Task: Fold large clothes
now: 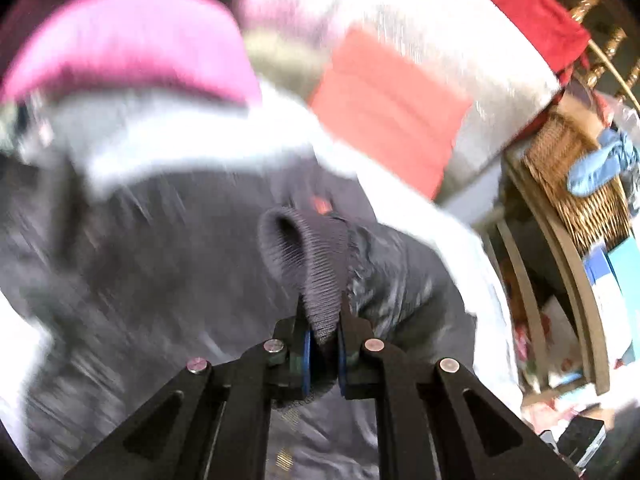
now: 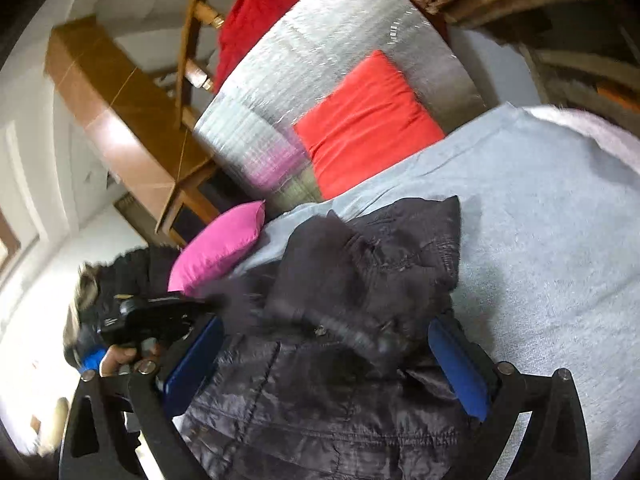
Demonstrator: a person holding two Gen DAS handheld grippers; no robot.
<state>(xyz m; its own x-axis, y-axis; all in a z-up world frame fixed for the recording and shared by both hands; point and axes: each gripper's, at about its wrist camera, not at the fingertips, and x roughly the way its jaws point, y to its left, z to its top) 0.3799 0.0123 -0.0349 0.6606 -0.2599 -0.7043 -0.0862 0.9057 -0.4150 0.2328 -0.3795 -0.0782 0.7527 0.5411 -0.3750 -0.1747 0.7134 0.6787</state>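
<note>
Pinching the ribbed cuff (image 1: 310,268) between the pads of the left gripper (image 1: 323,354), jaws clamped together on the knit with the sleeve (image 1: 392,280) trailing off behind. Judged as the sleeve-fold step: cuff lifted, ready to be carried across the body of the jacket (image 2: 320,380). Lying spread on the grey blanket (image 2: 540,220), dark and quilted, collar end bunched toward the pink pillow (image 2: 218,246) and red cushion (image 2: 366,124). Hovering low over the jacket, right gripper (image 2: 336,364) with its 2 blue pads (image 2: 460,364) wide apart, holding nothing. Next, probably: drawing the cuff inward over the chest and laying the sleeve flat, then closing the right tongs on a hem or shoulder edge. Heavy motion blur in the left view, so exact cuff height above the jacket impossible to tell.
</note>
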